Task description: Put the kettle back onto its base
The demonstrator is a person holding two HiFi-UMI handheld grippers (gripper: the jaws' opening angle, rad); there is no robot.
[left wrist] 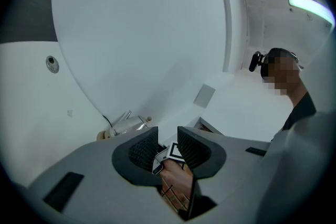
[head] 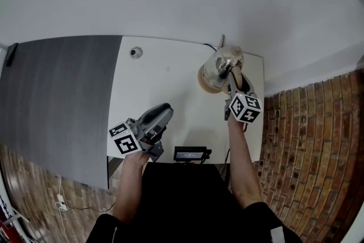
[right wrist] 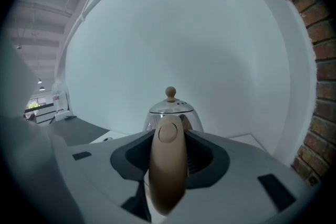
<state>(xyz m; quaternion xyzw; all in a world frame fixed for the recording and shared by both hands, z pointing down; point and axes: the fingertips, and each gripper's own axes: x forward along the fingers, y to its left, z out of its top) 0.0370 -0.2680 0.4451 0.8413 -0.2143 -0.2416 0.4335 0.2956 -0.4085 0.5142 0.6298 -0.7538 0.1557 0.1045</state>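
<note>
Right gripper view: right claw (right wrist: 169, 153) pinches the smooth beige handle of the kettle (right wrist: 170, 111), a polished chrome dome with a round wooden knob. Kettle is at the matte white worktop's (head: 170, 82) far right corner, above the tan disc base (head: 205, 80). Left claw (left wrist: 168, 144) is spread, nothing between its ribbed pads (left wrist: 144, 150).

Shiny steel, beige-handled kettle (head: 227, 58) is upright, directly over its round tan base (head: 205, 81).

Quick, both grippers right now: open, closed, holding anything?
Left gripper: open, fingers apart, nothing between them.
Right gripper: closed on the handle of the kettle.
</note>
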